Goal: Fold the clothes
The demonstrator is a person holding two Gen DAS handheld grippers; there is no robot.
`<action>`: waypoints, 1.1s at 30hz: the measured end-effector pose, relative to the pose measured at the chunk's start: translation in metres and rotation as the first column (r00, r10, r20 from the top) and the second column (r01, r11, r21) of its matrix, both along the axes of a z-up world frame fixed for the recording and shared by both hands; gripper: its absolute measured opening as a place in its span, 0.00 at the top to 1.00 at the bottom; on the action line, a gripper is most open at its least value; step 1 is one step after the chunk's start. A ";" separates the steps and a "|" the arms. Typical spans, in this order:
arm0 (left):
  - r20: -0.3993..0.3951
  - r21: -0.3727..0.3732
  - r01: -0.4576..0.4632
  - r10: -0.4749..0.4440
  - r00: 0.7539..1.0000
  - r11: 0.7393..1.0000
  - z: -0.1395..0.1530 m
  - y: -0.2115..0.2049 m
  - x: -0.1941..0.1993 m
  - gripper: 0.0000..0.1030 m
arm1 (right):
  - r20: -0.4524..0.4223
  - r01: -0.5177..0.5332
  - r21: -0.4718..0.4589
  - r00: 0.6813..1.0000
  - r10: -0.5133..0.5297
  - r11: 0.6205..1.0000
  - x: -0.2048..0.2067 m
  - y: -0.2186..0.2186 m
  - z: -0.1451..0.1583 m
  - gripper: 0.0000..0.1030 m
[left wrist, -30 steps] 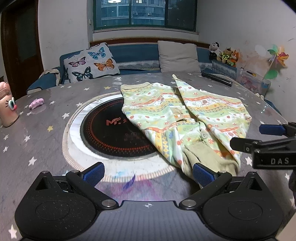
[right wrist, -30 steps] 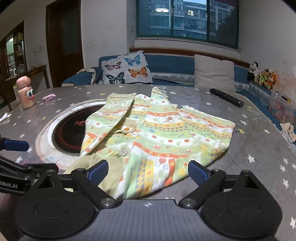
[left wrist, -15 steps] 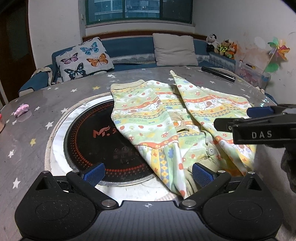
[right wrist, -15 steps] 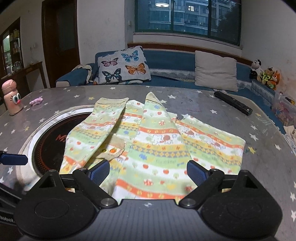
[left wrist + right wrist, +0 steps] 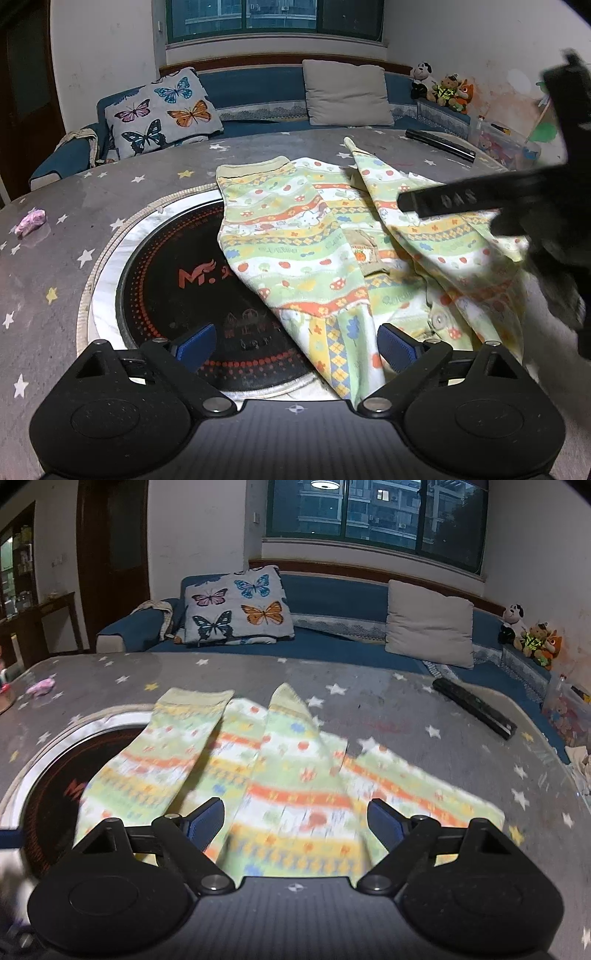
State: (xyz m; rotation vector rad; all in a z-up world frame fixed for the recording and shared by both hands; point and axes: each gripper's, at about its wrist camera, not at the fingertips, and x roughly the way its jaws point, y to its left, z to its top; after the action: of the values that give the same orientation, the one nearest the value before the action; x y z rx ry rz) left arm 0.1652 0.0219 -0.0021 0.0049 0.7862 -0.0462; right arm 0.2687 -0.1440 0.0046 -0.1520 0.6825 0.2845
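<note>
Since one second ago both tools have come forward over the worktop [image 5: 110, 206], and the patterned garment now fills much more of each view; the right tool, which stood low at the right edge of the left wrist view, now reaches across the upper right part of that view.

On the left side of the scene lies the round black cooktop [image 5: 192, 291] set into the star-printed worktop. The child's patterned top [image 5: 295, 251] lies flat and partly over this cooktop, with its two sleeves pointing away toward the sofa [image 5: 332, 602] and its lower hem nearest to the cameras.

The left tool [image 5: 295, 341] has its jaws spread wide and they are closing a little; the near corner of the hem lies between the blue pads [image 5: 397, 345], but the pads do not press it yet. The right tool [image 5: 295, 821] is also spread and closing, and the blurred hem of the top is between its pads [image 5: 384, 819], again without contact that can be seen.

The step in hand seems to be the taking of the near hem at two corners. To do it well, each tool should probably come low enough so that one finger slides under the edge, and pinch only the hem layers, not the sleeve [image 5: 417, 206] that lies folded above. Both pinches should be at equal height on the hem, otherwise the fold may come crooked. The button placket [image 5: 439, 319] is bunched near the left tool; it may need smoothing first.
</note>
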 end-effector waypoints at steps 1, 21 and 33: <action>0.001 -0.001 0.000 0.000 1.000 1.000 0.001 0.001 0.002 0.08 | 0.004 0.003 -0.002 1.000 -0.003 1.000 0.007 0.001 0.000 0.17; 0.031 0.029 0.030 -0.031 0.999 0.999 0.013 -0.009 0.119 0.19 | -0.050 0.086 0.030 0.995 -0.084 0.996 0.075 -0.015 -0.024 0.88; -0.026 0.057 0.019 -0.018 1.000 0.998 -0.022 -0.014 0.167 0.44 | -0.028 0.146 0.110 0.989 -0.144 0.983 0.035 -0.085 -0.001 0.93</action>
State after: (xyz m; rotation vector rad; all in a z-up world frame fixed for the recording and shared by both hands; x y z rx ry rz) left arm 0.3319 0.0084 -0.0243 0.0661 0.8123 -0.0416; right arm 0.3034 -0.2285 0.0039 0.0074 0.6923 0.1837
